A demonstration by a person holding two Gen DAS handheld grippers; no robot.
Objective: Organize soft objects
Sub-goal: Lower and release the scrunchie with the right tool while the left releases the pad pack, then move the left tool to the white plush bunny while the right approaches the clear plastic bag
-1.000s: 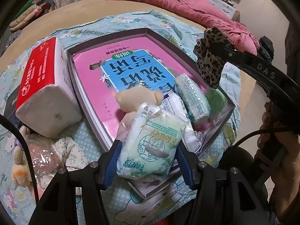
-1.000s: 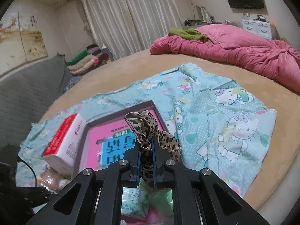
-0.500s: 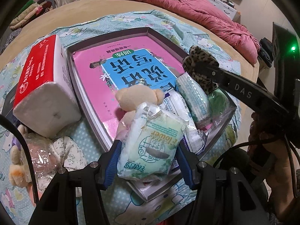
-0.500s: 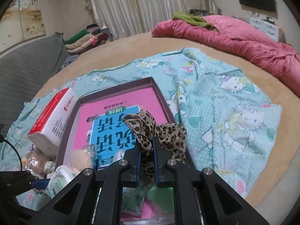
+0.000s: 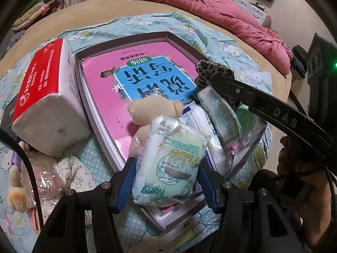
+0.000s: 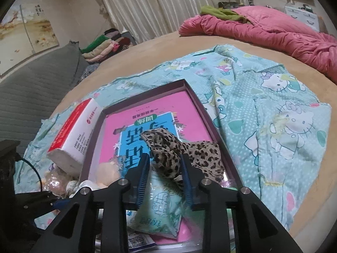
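My left gripper [image 5: 166,168] is shut on a green-and-white tissue pack [image 5: 168,162], held over the near end of a shallow purple box [image 5: 124,40]. The box holds a pink and blue book [image 5: 145,71], a beige plush bear [image 5: 153,109] and other wrapped packs [image 5: 219,109]. My right gripper [image 6: 164,158] has opened; the leopard-print cloth [image 6: 185,151] lies between its fingers, resting in the box's right side. The cloth also shows in the left wrist view [image 5: 212,71].
A red and white tissue brick [image 5: 46,88] leans on the box's left wall. A wrapped plush toy [image 5: 31,181] lies at the near left. All sit on a Hello Kitty sheet [image 6: 273,109] on a tan bed; a pink quilt [image 6: 263,29] lies at the far right.
My right gripper lowered the leopard cloth into the box and its jaws opened, letting it go. My left gripper stayed put with the tissue pack.
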